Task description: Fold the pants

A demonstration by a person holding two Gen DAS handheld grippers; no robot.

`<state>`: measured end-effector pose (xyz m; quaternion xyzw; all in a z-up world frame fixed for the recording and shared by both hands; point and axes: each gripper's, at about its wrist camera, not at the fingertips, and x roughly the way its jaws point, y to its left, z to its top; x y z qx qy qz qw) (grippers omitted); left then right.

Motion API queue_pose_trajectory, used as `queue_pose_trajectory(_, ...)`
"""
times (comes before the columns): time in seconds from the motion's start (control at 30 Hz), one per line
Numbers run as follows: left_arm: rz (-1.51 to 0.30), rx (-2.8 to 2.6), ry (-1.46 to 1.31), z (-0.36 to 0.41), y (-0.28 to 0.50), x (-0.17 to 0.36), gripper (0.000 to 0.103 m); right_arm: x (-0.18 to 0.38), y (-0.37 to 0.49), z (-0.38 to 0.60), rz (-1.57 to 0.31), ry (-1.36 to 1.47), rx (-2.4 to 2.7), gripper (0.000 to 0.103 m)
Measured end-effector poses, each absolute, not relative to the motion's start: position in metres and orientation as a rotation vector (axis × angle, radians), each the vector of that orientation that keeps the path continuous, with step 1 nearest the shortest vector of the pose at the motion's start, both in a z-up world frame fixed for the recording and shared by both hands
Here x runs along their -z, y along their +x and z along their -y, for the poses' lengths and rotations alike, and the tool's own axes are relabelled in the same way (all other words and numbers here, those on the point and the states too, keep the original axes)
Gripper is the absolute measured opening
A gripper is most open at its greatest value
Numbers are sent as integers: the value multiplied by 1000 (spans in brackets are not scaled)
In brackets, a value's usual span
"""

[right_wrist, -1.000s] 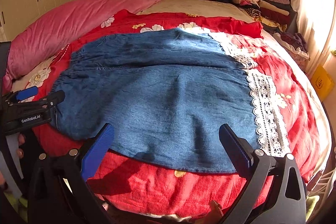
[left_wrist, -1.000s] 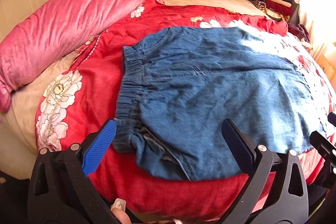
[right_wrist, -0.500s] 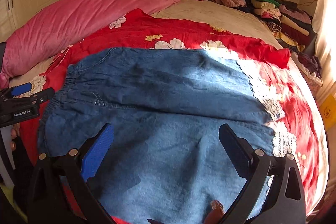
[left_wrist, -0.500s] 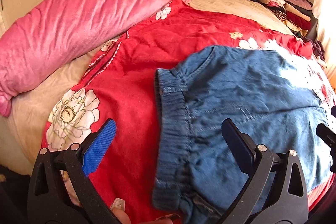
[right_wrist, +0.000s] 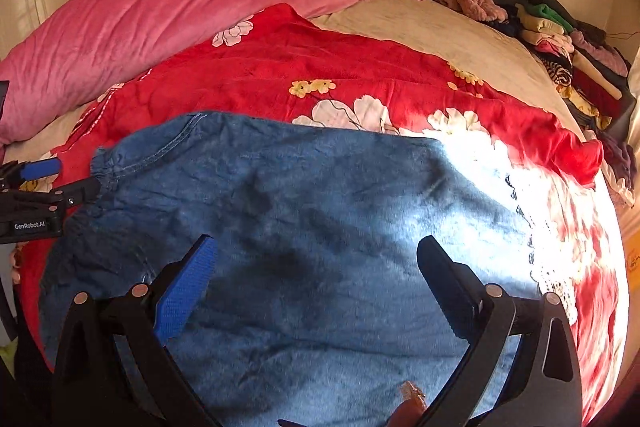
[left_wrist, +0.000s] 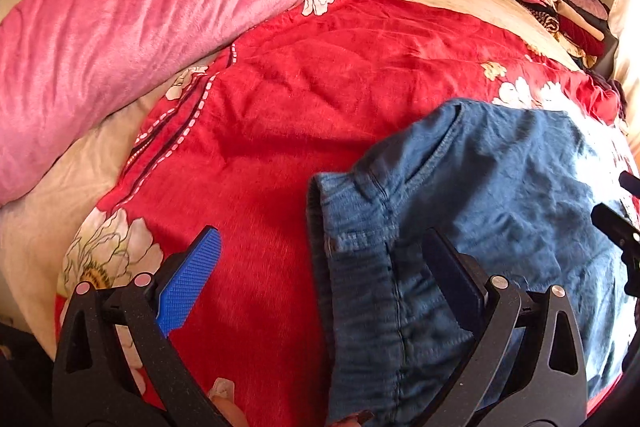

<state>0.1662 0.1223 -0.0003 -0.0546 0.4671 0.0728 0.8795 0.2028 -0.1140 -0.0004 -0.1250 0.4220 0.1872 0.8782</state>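
Red quilt (left_wrist: pixel 320 99) covers the bed, pants (right_wrist: pixel 320 227) spread flat near. Left gripper (left_wrist: pixel 320 259) gapes wide over the waistband; right gripper (right_wrist: pixel 316 267) wide above mid-pants.

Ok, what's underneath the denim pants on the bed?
The denim pants lie on a red floral quilt, which shows around their far and left edges. A white lace trim shows at their right end. Whatever lies directly beneath the denim is covered.
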Motion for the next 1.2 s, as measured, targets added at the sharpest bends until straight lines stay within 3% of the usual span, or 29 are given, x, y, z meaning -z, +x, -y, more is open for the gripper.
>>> queue_pose_trajectory(0.3, -1001, -143, -68, -126, 205, 26, 93, 18, 278, 88, -907, -377, -454, 99)
queue_pose_trajectory(0.37, -976, -105, -63, -124, 204, 25, 71, 23, 289, 78, -919, -417, -492, 99)
queue_pose_trajectory(0.4, -959, -40, -91, -124, 202, 24, 40, 25, 292, 74, -921, -437, -510, 99)
queue_pose_trajectory(0.43, -945, -12, -107, -124, 201, 22, 34, 27, 294, 68, -925, -465, -532, 99)
queue_pose_trajectory(0.53, -895, -23, -69, -120, 191, 13, 28, 30, 295, 53, -907, -538, -580, 99)
queue_pose_trajectory(0.73, -780, -2, -29, -110, 161, -21, 26, 42, 286, 21, -855, -717, -647, 98)
queue_pose_trajectory(0.8, -761, 20, -32, -108, 151, -27, 25, 47, 283, 15, -876, -722, -647, 90)
queue_pose_trajectory(0.87, -755, 43, -24, -104, 143, -30, 25, 43, 275, 15, -877, -658, -707, 46)
queue_pose_trajectory(0.9, -751, 39, -11, -101, 140, -29, 25, 40, 267, 17, -865, -630, -729, 38)
queue_pose_trajectory(0.93, -746, 30, 7, -99, 139, -29, 25, 37, 261, 20, -851, -617, -731, 22)
queue_pose_trajectory(0.97, -743, 19, 22, -96, 140, -29, 25, 34, 254, 24, -837, -609, -710, 15)
queue_pose_trajectory(1.03, -734, 7, 31, -96, 139, -31, 25, 27, 242, 34, -832, -558, -682, 9)
queue_pose_trajectory(1.2, -700, 6, 25, -95, 125, -41, 25, 0, 203, 71, -801, -394, -663, 8)
